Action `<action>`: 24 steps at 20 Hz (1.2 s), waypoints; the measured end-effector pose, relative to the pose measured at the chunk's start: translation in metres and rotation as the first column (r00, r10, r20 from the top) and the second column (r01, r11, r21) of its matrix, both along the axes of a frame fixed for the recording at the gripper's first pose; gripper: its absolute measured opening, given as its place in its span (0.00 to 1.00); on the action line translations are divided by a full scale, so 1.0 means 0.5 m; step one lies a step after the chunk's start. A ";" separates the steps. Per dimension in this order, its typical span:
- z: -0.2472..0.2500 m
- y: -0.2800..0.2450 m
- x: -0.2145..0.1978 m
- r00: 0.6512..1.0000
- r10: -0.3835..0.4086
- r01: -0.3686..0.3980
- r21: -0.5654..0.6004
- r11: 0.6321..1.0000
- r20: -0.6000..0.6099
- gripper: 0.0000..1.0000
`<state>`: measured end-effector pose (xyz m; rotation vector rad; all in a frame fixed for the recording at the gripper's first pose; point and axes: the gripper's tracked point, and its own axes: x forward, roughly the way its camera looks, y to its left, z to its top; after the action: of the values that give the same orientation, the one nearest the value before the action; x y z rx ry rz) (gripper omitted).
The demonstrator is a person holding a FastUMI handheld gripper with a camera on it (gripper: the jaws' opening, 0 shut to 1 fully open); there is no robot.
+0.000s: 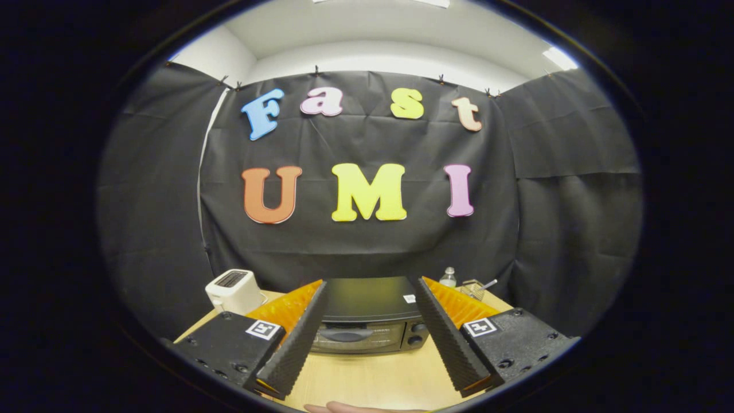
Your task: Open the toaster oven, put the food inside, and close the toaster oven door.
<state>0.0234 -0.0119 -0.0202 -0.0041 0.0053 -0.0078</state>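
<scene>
A black toaster oven (367, 315) stands on the wooden table (373, 376) just beyond my fingers, framed between them. Its glass door is closed, with the handle (346, 334) across the top of the door and two knobs (420, 332) at its right. My gripper (367, 284) is open, its fingers spread wide to either side of the oven and holding nothing. The gripper hovers above the table, some way short of the oven's front. I see no food in this view.
A white slot toaster (234, 290) stands on the table to the left of the oven. Behind the oven's right corner are a small clear bottle (448, 277) and a wire basket (473, 288). Part of a hand (355, 408) shows at the near table edge.
</scene>
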 end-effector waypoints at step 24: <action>-0.357 0.062 0.304 0.904 0.077 -0.057 0.058 0.997 -0.420 1.00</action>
<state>0.1754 0.0192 -0.1985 0.0390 0.4405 0.0626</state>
